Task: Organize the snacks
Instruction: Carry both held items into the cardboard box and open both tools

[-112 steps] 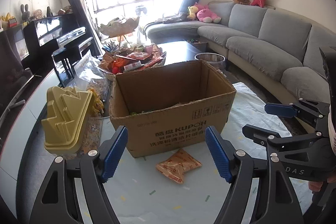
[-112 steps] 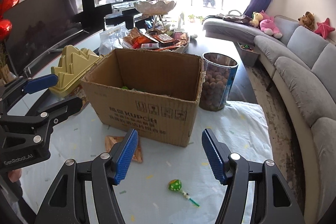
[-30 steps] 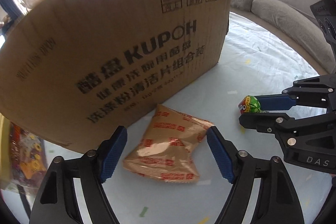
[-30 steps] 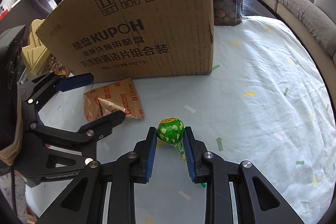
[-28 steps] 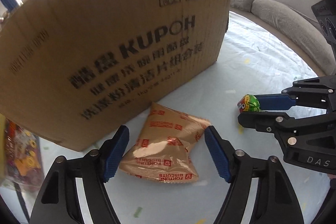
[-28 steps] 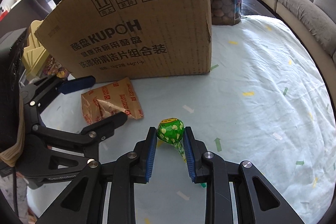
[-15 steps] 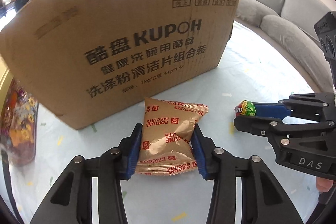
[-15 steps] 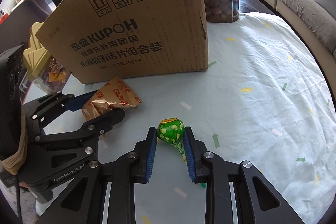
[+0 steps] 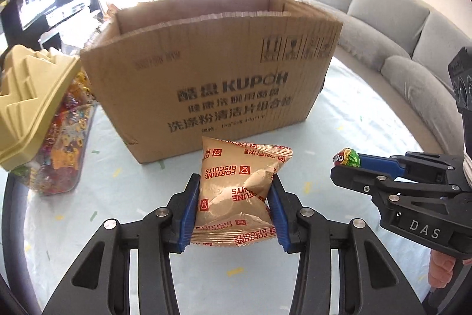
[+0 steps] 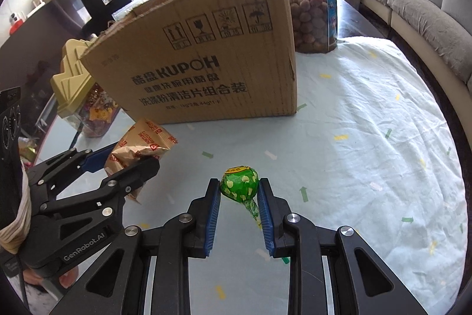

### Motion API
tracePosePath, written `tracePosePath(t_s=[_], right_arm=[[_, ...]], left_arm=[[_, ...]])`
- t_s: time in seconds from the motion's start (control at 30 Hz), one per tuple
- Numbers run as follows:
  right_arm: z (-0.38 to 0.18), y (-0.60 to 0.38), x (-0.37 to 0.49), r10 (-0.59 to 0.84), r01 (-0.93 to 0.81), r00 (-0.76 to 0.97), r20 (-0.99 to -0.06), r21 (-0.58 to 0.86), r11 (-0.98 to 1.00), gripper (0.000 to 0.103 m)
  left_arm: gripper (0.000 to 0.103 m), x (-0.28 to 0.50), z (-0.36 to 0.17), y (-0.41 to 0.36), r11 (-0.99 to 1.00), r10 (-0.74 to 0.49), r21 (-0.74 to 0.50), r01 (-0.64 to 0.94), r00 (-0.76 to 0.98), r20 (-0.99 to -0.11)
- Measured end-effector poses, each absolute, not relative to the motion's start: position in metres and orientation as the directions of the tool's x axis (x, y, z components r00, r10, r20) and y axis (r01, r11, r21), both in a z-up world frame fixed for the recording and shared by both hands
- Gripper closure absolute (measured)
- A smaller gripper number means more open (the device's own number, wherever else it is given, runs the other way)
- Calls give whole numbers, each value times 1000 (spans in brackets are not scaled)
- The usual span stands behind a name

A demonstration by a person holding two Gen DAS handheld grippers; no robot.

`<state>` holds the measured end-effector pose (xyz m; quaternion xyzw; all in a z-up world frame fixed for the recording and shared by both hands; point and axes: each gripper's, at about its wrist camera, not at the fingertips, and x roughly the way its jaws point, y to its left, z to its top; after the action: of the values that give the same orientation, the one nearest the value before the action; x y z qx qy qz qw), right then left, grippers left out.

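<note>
Right in front of the cardboard box [image 9: 212, 73], both grippers are loaded up. Left gripper [image 9: 233, 208] has its jaws squeezed onto the Fortune Biscuits packet [image 9: 236, 188], lifted off the counter [image 10: 368, 138]; right gripper [image 10: 239, 205] has its jaws clamped on the green lollipop [image 10: 239, 186]. My worry: that puffy packet is slick foil (pinched across its middle), so it could squirt out on the way over the box's tall front wall, or the low-hanging lollipop stick might snag the rim.

One cardboard box [image 9: 212, 55], one biscuit packet [image 9: 236, 191], one lollipop [image 10: 239, 187], two snack jars [image 10: 312, 11]
</note>
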<state>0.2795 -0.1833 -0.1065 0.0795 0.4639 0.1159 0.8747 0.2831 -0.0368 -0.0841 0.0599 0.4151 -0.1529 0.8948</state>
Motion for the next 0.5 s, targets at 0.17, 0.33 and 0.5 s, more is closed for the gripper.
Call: tracePosePath(t_s=[0.17,0.33,0.5], right_arm=[[-89,-182,273,278,-145,574,-770,239,960,76],[-65,-181,266,281,-169,613,-739,224,960,76],[-40,-180,265,273,-189,652,-707,198,962,76]], left_arm=[[59,273,-62,-36,954,-224,-30,298,644,-731],[59,265,-39,-32,957,-235,-46,285,677,-697],[59,260,-18,-29,962,-234,-49,268,719,-654]])
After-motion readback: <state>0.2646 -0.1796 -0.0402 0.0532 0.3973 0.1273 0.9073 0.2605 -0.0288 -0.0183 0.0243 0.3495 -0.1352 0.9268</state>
